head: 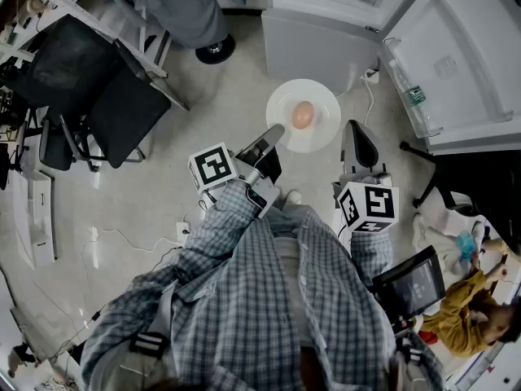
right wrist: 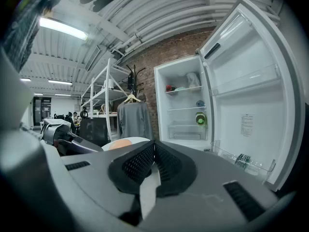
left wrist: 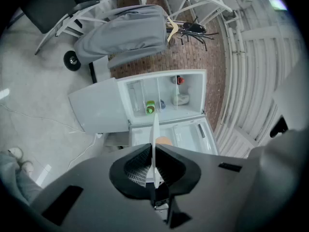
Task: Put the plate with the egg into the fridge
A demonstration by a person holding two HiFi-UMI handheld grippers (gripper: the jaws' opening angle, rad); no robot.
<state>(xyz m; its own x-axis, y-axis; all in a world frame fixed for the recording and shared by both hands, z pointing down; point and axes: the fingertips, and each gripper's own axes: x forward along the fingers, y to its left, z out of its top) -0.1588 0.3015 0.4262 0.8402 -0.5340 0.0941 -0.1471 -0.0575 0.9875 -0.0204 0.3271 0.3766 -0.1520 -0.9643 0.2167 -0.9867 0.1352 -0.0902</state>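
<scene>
**Plate with egg held in front of the open fridge**

A white fridge [head: 313, 43] is seen at the top of the head view, standing on a pale floor [head: 212, 120]. Its door [head: 464, 63] is swung wide open to the right. The shelves of the upper compartment are shown in both gripper views, and a green container [right wrist: 200, 119] is seen on one of them. Behind the fridge a brick wall [right wrist: 164, 54] can be made out. A grey garment [right wrist: 134, 120] is hung on a white rack to the left of the fridge. A black chair [head: 122, 112] is seen at the left of the head view, well apart from the fridge.

The white plate [head: 321, 104] is held in the air just in front of the fridge, not yet inside it, between the two grippers. Its left rim is clamped by the left gripper [head: 275, 133]. In the left gripper view the plate is seen edge-on as a thin white line running between the closed pads. The right gripper [head: 352, 129] is set against the right rim. In the right gripper view its jaws are drawn together on a pale strip that appears to be the plate's edge, and the rest of the plate is seen just to the left of the jaws.

The egg [head: 302, 116] is carried near the middle of the plate. It is also glimpsed beside the plate's edge in the left gripper view and on the plate in the right gripper view.
</scene>
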